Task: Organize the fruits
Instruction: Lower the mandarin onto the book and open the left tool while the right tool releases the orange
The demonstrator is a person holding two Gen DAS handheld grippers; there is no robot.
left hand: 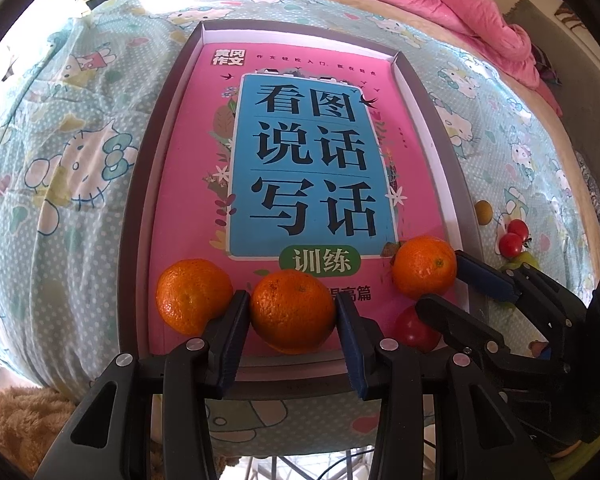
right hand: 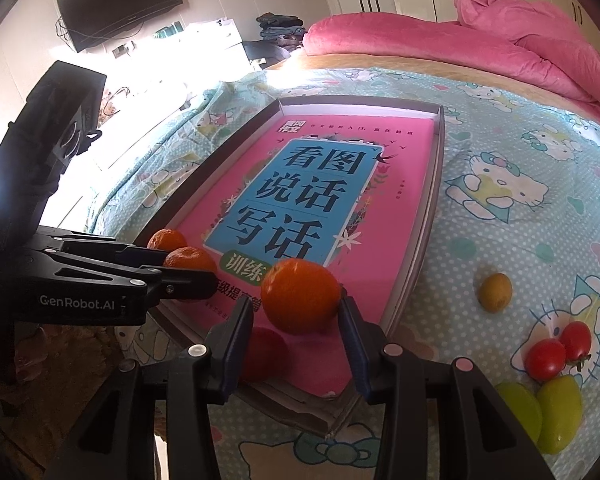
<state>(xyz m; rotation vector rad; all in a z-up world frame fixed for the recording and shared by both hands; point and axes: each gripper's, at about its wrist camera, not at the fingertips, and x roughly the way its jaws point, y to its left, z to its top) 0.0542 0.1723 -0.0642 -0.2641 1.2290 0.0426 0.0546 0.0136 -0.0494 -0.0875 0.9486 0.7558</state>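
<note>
Orange fruit, left: middle tangerine [left hand: 293, 311] clamped between the fingers of the left gripper [left hand: 293, 344], resting low on the pink book [left hand: 300, 152] near the tray's front edge.
Orange fruit, right: right tangerine [right hand: 301, 295] pinched between the fingers of the right gripper [right hand: 296, 344], also down on the book cover.
Third tangerine [left hand: 192, 295]: loose, just beside the left gripper's outer finger, toward the tray's left wall.
Key relation: each held fruit sits straight ahead between its own fingers, no long axis to speak of; release in place looks like the likely call.
Red tomato in tray [left hand: 414, 330]: near the front right corner, just beside and below the right gripper's finger; likely to be nudged on withdrawal.
Tray [left hand: 160, 160]: shallow grey box, holding the book, three tangerines and one tomato.
Bed sheet [right hand: 520, 220]: carries everything else.
Left outside: two cherry tomatoes [right hand: 556, 350], touching; two green fruits [right hand: 540, 416] beside them; one small yellow-brown fruit [right hand: 495, 292] nearer the tray.
Nearer hand for those: right.
Progress: roughly halfway, by judgement.
</note>
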